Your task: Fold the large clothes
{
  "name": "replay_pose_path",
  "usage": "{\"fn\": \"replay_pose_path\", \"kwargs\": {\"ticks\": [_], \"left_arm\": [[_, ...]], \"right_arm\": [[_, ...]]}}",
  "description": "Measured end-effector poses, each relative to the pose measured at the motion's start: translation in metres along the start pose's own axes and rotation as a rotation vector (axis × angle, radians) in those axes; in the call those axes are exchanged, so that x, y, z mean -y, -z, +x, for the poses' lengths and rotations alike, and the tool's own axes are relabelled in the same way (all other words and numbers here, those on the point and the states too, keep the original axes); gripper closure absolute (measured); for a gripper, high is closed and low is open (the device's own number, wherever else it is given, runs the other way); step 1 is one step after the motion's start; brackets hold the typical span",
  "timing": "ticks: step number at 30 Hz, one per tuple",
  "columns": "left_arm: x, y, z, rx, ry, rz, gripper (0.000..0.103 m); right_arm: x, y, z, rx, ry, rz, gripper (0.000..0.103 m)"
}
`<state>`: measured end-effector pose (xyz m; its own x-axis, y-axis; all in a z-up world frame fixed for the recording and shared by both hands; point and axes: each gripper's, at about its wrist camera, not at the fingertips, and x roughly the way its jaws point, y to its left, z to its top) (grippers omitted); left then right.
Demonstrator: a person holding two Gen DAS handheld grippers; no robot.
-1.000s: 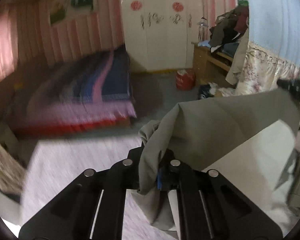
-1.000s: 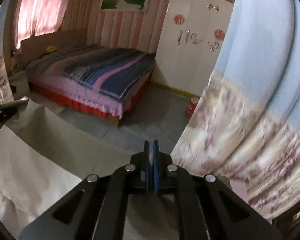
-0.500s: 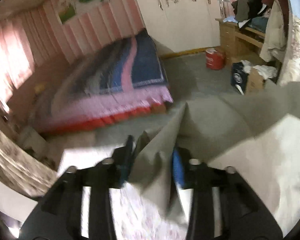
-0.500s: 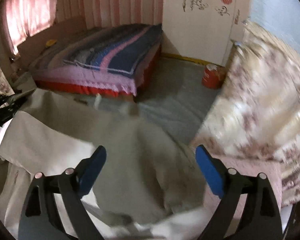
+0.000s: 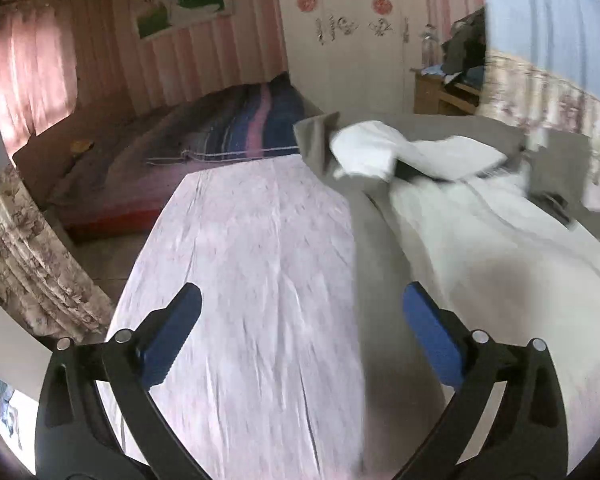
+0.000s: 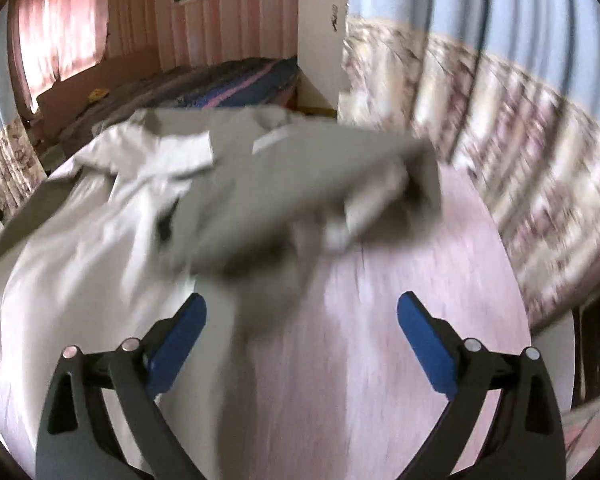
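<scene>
Both claws hang released: your left claw (image 5: 300,336) has the grey garment (image 5: 480,248) ahead to its right on the pink surface (image 5: 252,280); your right claw (image 6: 300,336) sees it ahead-left, nearer, lengthwise away.

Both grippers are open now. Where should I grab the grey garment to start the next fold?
Probably the grey garment's bunched far-right corner, lying loose on the pink sheet. Bring the right gripper in low from the bare sheet on the right; the raised edge there lets one of its fingers slip under.
</scene>
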<state>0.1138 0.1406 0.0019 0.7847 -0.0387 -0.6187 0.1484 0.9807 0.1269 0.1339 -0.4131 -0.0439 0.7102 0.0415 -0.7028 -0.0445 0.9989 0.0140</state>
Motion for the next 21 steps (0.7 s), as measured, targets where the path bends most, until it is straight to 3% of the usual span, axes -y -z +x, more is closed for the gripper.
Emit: {"fn": "replay_pose_path", "kwargs": {"ticks": [4,12,17,21], "left_arm": [[0.016,0.046,-0.036,0.013,-0.035,0.043,0.003],[0.054,0.081,-0.051,-0.03,0.042,0.085,0.003],[0.087,0.087,-0.028,-0.075,0.102,0.159,0.003],[0.112,0.076,-0.002,-0.079,0.049,0.255,0.003]], "right_arm": [[-0.003,0.044,-0.023,-0.003,-0.031,0.05,0.007],[-0.026,0.105,-0.072,0.043,-0.158,0.127,0.006],[-0.046,0.117,-0.07,0.031,-0.175,0.054,0.006],[-0.048,0.115,-0.038,-0.043,-0.179,0.062,0.006]]}}
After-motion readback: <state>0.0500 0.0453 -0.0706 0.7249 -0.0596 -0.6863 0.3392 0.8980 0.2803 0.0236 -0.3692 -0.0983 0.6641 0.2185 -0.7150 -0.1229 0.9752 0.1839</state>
